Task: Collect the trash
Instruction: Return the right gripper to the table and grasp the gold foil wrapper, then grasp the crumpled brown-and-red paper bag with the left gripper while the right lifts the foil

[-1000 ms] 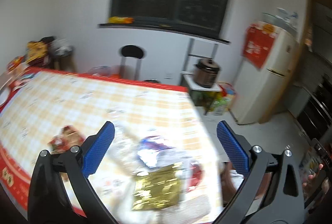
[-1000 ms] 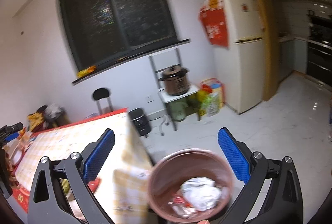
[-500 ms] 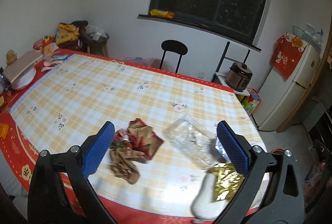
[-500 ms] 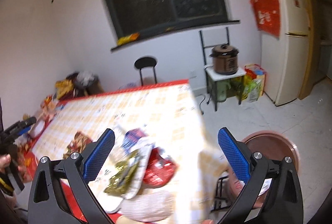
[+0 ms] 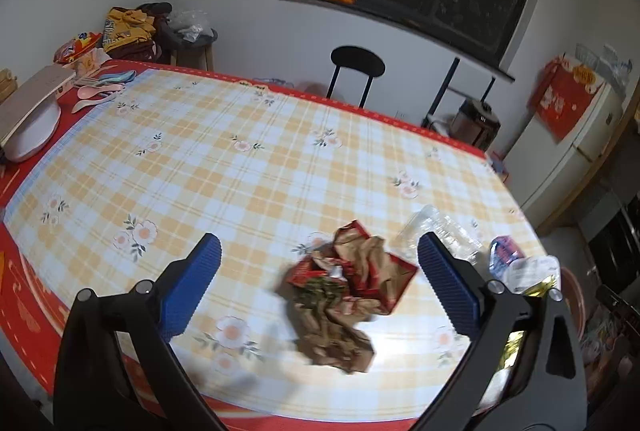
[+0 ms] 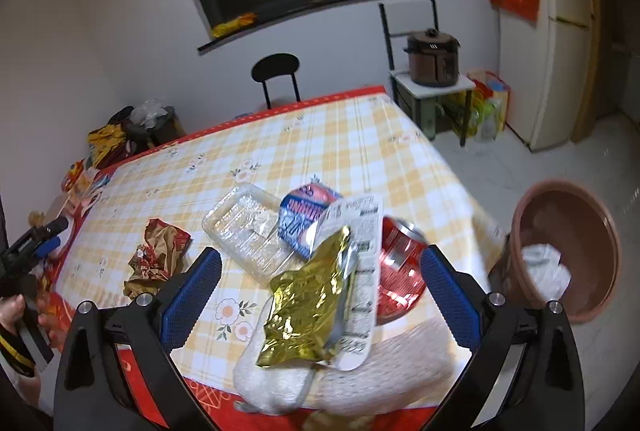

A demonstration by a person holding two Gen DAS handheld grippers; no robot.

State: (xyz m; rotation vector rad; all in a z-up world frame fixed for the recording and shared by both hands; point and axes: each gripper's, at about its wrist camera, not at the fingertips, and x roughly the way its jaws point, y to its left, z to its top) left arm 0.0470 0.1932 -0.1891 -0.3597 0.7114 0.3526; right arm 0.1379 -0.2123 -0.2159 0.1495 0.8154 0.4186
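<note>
On table [image 6: 344, 135]: one can [image 6: 400, 263], two wrappers [image 6: 160, 255].

The left gripper [image 5: 318, 273] is hovering wide open over the checked table [image 5: 224, 167], and a crumpled brown-red wrapper [image 5: 344, 291] is lying at its 5 o'clock.

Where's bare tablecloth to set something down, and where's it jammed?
Free: the checked tablecloth from the crumpled brown-red wrapper back to the black chair and left to the pastel spoons. Crowded: the near right corner, with clear plastic tray, gold foil pouch and red can.
</note>
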